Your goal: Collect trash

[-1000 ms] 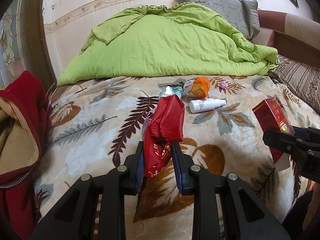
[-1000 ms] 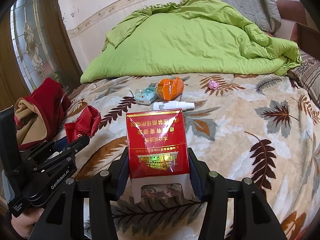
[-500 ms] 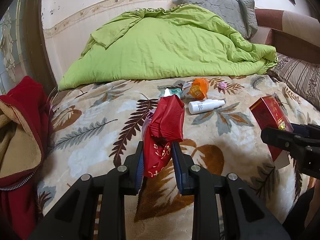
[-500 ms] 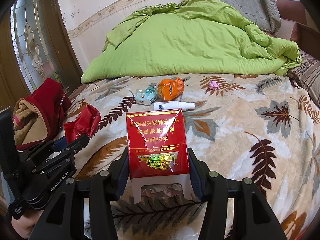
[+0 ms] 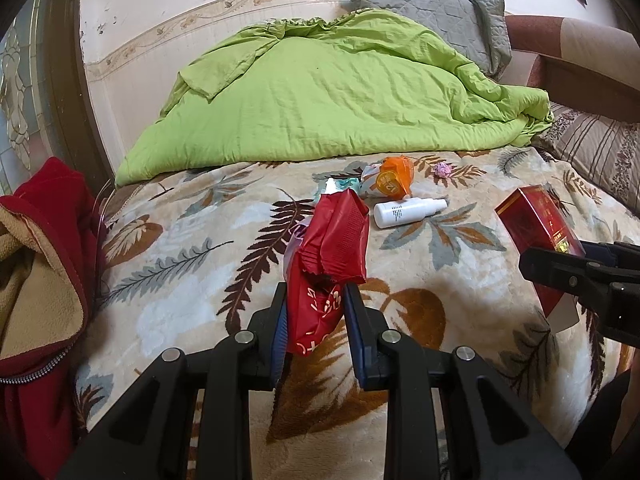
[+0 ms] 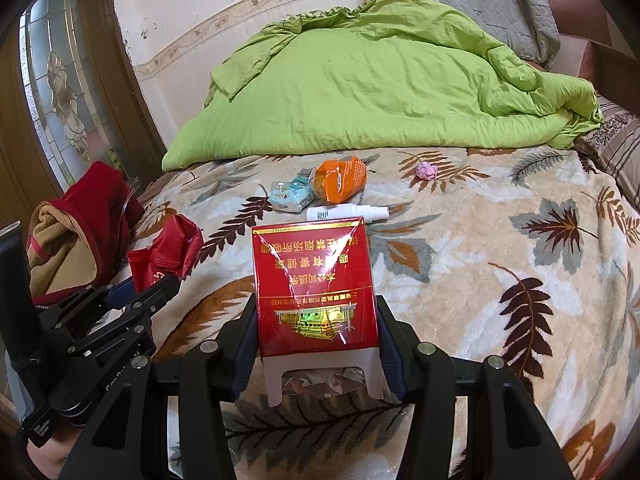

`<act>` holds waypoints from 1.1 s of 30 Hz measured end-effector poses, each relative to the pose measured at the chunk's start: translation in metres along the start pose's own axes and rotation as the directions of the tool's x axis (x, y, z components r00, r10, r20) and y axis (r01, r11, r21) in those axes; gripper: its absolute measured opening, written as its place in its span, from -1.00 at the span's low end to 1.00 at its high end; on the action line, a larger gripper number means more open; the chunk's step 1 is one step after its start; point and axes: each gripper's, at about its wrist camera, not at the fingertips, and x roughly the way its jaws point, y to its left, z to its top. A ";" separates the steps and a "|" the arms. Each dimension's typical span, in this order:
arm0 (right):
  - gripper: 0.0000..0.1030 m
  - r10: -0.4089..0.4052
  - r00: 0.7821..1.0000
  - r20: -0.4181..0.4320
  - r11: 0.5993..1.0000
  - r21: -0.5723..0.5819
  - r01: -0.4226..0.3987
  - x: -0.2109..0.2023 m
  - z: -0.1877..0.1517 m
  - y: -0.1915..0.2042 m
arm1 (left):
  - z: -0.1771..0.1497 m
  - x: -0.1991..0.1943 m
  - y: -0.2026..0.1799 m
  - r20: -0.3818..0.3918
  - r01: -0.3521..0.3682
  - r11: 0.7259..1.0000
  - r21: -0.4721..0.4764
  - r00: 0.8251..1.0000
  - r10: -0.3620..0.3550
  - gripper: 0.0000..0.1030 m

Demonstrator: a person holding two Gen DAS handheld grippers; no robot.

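Holding trash in both: left hand-held gripper (image 5: pixel 314 312) clamped narrow on a crumpled red wrapper (image 5: pixel 332 256), right hand-held gripper (image 6: pixel 316 332) closed mid-width on a red cigarette pack (image 6: pixel 314 284), both above the leaf-print bed blanket (image 6: pixel 500 280).

Left wrist view only: pack seen edge-on at far right, tilted, top leaning up and away; orange packet's round label (image 5: pixel 394 178) readable as a face. Right wrist view only: pack's front face with upside-down gold print, opened white end toward the camera, foil visible inside; teal packet (image 6: pixel 290 194) in full; left tool from the side with a bit of the person's hand beneath it at bottom left.

Pack long axis along the fingers, pointing away and slightly up. Wrapper long axis likewise along the fingers, upper end flopping right.

Loose on the bed ahead: white spray bottle (image 5: pixel 408 212) lying crosswise, nozzle right; pink paper wad (image 6: pixel 426 170); green duvet (image 5: pixel 340 100) beyond.

Both tools pitched down toward the bed, side by side, apart.
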 end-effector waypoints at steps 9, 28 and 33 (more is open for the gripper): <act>0.11 0.001 1.000 -0.001 1.000 0.000 -0.001 0.000 0.000 0.000 | 0.000 -0.001 -0.002 0.000 -0.001 1.000 0.001 1.000 0.001 -0.51; 0.11 0.002 1.000 0.005 1.000 0.002 -0.002 0.000 0.000 0.000 | 0.000 -0.002 -0.004 0.001 -0.001 1.000 0.003 1.000 0.001 -0.51; 0.11 0.002 1.000 0.006 1.000 0.002 -0.002 0.000 0.000 0.001 | 0.000 -0.002 -0.004 0.002 -0.001 1.000 0.005 1.000 0.001 -0.51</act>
